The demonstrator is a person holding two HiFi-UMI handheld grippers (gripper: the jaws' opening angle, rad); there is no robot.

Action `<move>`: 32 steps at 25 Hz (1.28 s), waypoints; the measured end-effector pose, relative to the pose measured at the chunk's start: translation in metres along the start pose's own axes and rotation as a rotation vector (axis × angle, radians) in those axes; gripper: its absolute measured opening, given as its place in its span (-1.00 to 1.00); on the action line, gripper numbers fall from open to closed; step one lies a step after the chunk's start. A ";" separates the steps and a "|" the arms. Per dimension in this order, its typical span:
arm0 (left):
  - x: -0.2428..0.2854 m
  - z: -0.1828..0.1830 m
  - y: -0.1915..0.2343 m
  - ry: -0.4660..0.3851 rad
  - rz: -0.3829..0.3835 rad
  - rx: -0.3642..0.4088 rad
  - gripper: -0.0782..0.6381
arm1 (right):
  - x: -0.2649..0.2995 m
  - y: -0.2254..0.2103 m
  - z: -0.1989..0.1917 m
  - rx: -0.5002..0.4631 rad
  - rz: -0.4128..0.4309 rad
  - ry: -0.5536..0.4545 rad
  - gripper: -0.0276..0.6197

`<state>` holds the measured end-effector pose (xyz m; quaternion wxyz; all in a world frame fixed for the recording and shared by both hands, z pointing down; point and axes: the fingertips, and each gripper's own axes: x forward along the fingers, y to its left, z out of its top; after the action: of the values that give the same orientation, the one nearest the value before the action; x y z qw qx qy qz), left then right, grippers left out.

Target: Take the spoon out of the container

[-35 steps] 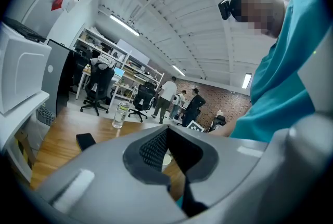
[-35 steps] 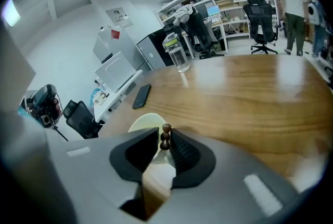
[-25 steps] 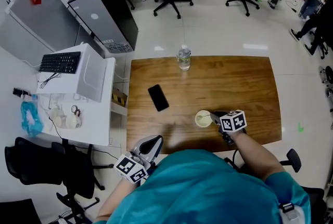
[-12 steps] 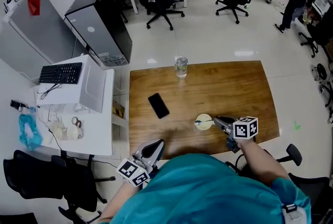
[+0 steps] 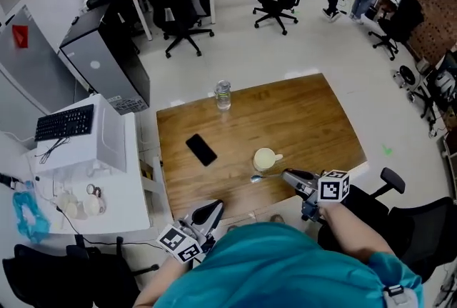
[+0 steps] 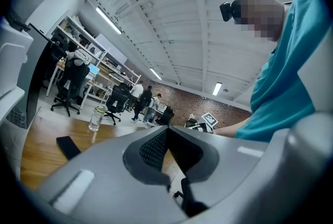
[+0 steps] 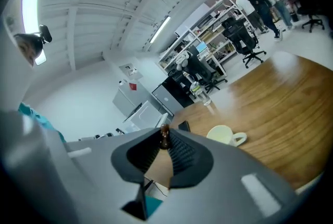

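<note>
From my head, I see my right tongs (image 5: 289, 176) reaching over the near edge of the table (image 5: 307, 121), with the jaws clamped on the handle of the spoon (image 5: 264, 176). The spoon runs out to the left of the tips. Its bowl is outside the cup (image 5: 265, 159), just on my side of it, and I cannot tell whether it touches the wood. The cup stands upright on the table with its handle to the right. A phone (image 5: 201, 149) lies flat to the cup's left, well apart from it. A bottle (image 5: 223, 95) stands at the far edge. My left tongs (image 5: 213, 208) hang at the table's near left corner, close to my chest. A keyboard (image 5: 64, 122) sits on the white desk (image 5: 136, 178) beside the table.

Through the left tongs' camera, the two jaws are pressed together with nothing between them. Past them the phone and the bottle show on the wood, and the marker cube of my right tongs shows further right.

Through the right tongs' camera, the pads are pinched on the dark end of the spoon's handle, which pokes up between the tips. The cup stands beyond, to the right, apart from the tongs. The phone and the bottle are further back.
</note>
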<state>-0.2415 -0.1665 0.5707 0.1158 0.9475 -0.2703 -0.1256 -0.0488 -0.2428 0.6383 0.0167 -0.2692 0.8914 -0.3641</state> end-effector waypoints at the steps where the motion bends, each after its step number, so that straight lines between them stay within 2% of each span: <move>1: 0.000 -0.001 -0.010 0.000 -0.012 0.002 -0.79 | -0.009 0.006 -0.004 -0.004 -0.002 -0.005 -0.77; 6: -0.001 -0.012 -0.072 0.002 -0.031 0.031 -0.79 | -0.072 0.027 -0.024 -0.011 0.012 -0.052 -0.77; 9: 0.017 -0.028 -0.125 0.005 -0.027 0.059 -0.79 | -0.128 0.028 -0.033 -0.030 0.036 -0.077 -0.77; 11: 0.032 -0.046 -0.170 0.008 -0.027 0.081 -0.79 | -0.170 0.028 -0.045 -0.035 0.054 -0.090 -0.77; 15: 0.044 -0.097 -0.268 0.003 -0.017 0.110 -0.79 | -0.243 0.035 -0.094 -0.071 0.084 -0.078 -0.77; 18: 0.059 -0.131 -0.334 0.018 0.025 0.079 -0.79 | -0.306 0.041 -0.112 -0.088 0.110 -0.066 -0.77; 20: 0.065 -0.141 -0.368 0.044 0.064 0.063 -0.79 | -0.343 0.045 -0.118 -0.092 0.127 -0.056 -0.77; 26: 0.074 -0.146 -0.448 0.070 0.175 0.108 -0.79 | -0.428 0.039 -0.148 -0.054 0.180 -0.060 -0.77; 32: 0.053 -0.165 -0.489 0.063 0.204 0.114 -0.79 | -0.448 0.060 -0.183 -0.065 0.217 -0.043 -0.77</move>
<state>0.0877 0.2339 0.5760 0.0824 0.9235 -0.3684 -0.0677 0.2645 0.1295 0.6586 0.0664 -0.1791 0.9262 -0.3252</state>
